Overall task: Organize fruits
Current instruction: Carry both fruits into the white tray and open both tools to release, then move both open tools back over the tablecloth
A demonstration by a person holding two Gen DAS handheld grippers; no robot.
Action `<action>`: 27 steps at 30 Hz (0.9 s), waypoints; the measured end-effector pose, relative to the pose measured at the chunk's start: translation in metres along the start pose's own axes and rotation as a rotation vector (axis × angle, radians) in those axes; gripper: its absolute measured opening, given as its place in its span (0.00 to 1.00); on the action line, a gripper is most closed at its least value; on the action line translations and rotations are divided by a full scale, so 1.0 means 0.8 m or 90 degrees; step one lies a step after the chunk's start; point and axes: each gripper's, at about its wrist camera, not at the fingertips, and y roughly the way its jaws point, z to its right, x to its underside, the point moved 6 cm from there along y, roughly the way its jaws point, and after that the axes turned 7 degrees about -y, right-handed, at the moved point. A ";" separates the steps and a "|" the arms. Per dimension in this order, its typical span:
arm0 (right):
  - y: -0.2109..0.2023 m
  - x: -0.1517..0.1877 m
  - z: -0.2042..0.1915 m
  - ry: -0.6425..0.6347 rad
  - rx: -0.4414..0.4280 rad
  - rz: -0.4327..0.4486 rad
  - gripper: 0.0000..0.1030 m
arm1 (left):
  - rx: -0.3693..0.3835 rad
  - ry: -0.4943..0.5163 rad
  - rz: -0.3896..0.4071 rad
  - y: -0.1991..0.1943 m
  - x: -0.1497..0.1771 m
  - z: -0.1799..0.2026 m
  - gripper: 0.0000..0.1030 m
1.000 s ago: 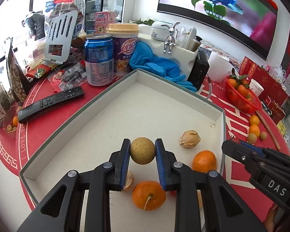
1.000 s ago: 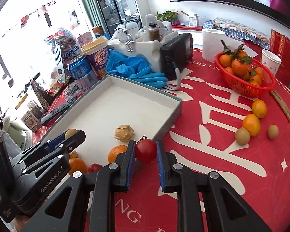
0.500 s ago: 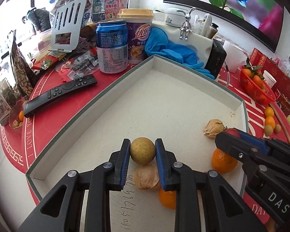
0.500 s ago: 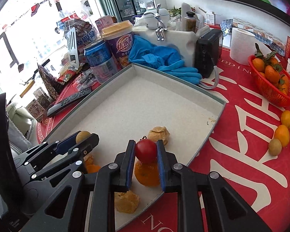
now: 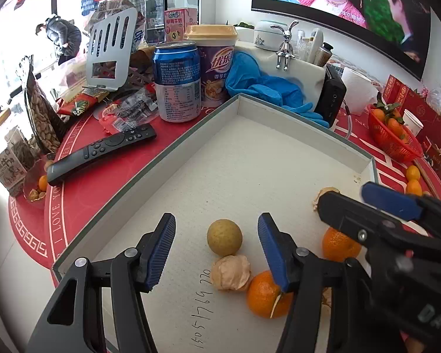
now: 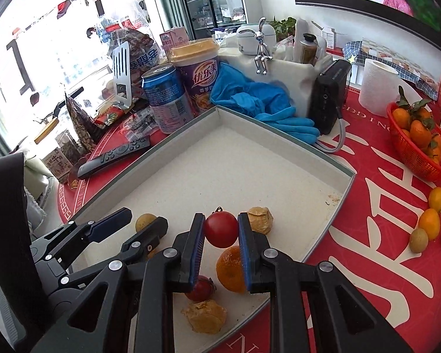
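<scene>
The left gripper had just opened its jaws wide; the yellow-green fruit lay free between them on the tray floor. The right gripper had just eased its jaws, the red tomato still between them, at three o'clock of the other.

Handwritten digits "1505 1769 220" run along the floor of the white tray. The purple cup bears "优乐美". The red tabletop cloth reads "I LOVE YOU" on its rim. The pink carton carries "草莓牛奶". The blue can has fine print too small to read.
</scene>
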 end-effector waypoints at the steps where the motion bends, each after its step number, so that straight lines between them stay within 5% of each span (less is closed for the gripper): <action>1: -0.003 -0.001 0.001 0.003 0.003 0.006 0.71 | -0.004 0.004 0.001 0.000 0.000 0.001 0.61; 3: -0.014 -0.004 0.004 0.005 0.019 0.032 0.95 | -0.003 0.006 0.004 -0.001 0.001 0.001 0.63; 8: -0.039 -0.006 0.018 0.013 0.051 0.056 0.95 | -0.006 -0.009 0.018 -0.008 -0.002 -0.001 0.80; 19: -0.091 0.047 0.120 0.135 0.125 0.037 0.99 | 0.102 0.080 0.081 -0.061 0.005 0.064 0.82; 27: -0.125 0.142 0.224 0.276 0.218 -0.036 0.99 | 0.202 0.202 -0.010 -0.060 0.059 0.156 0.83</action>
